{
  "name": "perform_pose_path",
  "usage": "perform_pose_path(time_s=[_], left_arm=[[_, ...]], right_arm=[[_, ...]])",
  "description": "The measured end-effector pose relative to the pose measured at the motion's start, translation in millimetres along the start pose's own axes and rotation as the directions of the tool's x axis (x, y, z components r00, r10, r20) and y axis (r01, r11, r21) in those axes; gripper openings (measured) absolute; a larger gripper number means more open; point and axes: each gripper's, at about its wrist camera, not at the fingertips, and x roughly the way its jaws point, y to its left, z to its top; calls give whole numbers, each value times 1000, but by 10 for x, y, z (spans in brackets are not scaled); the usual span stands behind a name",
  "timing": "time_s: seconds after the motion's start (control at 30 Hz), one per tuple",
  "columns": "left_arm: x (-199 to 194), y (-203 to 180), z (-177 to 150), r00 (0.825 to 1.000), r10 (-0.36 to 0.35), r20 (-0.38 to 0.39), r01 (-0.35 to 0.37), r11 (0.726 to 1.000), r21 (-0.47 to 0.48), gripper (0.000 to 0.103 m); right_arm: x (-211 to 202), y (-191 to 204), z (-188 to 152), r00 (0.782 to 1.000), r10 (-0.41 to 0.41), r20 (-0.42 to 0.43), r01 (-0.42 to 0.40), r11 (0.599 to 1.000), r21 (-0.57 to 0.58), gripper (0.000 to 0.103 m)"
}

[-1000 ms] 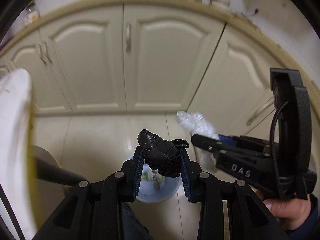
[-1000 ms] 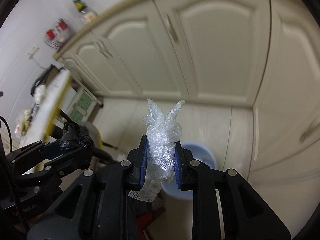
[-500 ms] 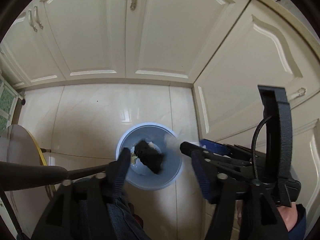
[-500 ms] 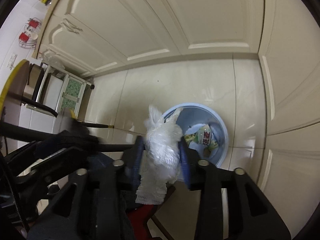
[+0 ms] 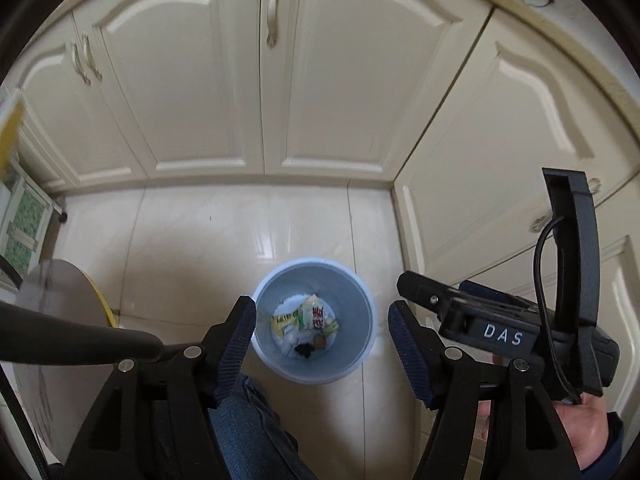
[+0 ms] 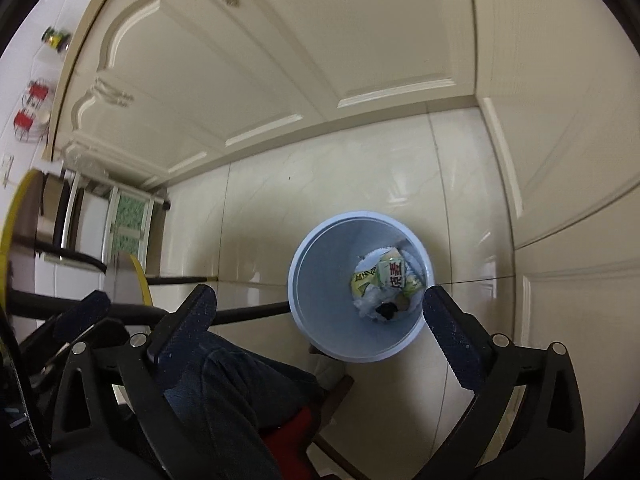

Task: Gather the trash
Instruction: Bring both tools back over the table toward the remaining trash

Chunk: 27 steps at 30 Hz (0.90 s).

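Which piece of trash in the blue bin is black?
The small black crumpled lump at the bottom of the light blue bin, below the yellow-green wrapper.

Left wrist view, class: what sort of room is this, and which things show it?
Most likely a home kitchen: cream panelled cabinet doors with handles, a glossy tiled floor, and a blue waste bin holding food wrappers.
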Motion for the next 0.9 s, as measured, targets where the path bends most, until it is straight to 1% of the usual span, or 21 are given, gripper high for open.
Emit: perform_pose_path(time_s=[0.13, 0.23, 0.27, 0.37, 0.4, 0.47, 0.53, 0.57, 0.63, 0.67, 0.7, 0.73, 0.77, 0.83, 0.9], left_arm=[[-403, -39, -114, 997, -12, 78, 11, 1000, 17, 64], [-819, -82, -182, 986, -16, 166, 11, 999, 32, 64], [-1022, -81, -212, 977, -14, 213, 7, 999, 34, 64], [-1490, 4, -382, 952, 7, 306, -15, 1000, 24, 67], [-1602, 35, -420, 944, 16, 331, -23, 1000, 18, 70], [-1940, 160, -548, 920, 44, 390, -46, 999, -4, 71], [-2145, 241, -664, 901, 70, 429, -65, 998, -25, 74], [-2306, 332, -771, 884, 97, 458, -84, 995, -49, 75], [-2464, 406, -918, 866, 128, 483, -104, 992, -77, 82], [-2598, 525, -1057, 848, 166, 503, -129, 986, -107, 83], [-2688, 585, -1130, 836, 187, 516, -142, 982, -124, 89], [-2802, 650, -1224, 824, 206, 527, -154, 978, -141, 98], [-2986, 751, -1348, 796, 254, 549, -183, 966, -183, 101], [-3105, 787, -1505, 763, 302, 571, -207, 952, -227, 102], [-3256, 857, -1736, 733, 366, 574, -236, 927, -290, 102]], right_arm=[[-325, 136, 22, 997, 9, 72, -9, 1000, -9, 103], [-677, 327, 52, 988, 27, 153, -24, 999, -23, 103], [-770, 388, 56, 984, 33, 173, -28, 999, -30, 103], [-1137, 668, 54, 967, 59, 246, -42, 996, -74, 103], [-1246, 763, 49, 961, 68, 267, -45, 995, -91, 103], [-1465, 1016, 19, 947, 95, 306, -55, 989, -134, 103], [-1652, 1288, -30, 934, 122, 337, -63, 982, -180, 103], [-1750, 1458, -69, 926, 139, 352, -67, 975, -211, 103], [-1878, 1735, -145, 915, 166, 369, -72, 964, -255, 103], [-1941, 1873, -193, 909, 181, 375, -76, 957, -278, 103], [-2007, 2040, -251, 902, 202, 383, -83, 949, -306, 103], [-2055, 2163, -289, 896, 216, 389, -86, 942, -324, 103], [-2114, 2328, -341, 888, 231, 397, -89, 934, -345, 103], [-2202, 2571, -441, 877, 257, 406, -97, 923, -373, 103], [-2272, 2827, -550, 865, 281, 416, -104, 911, -399, 103]])
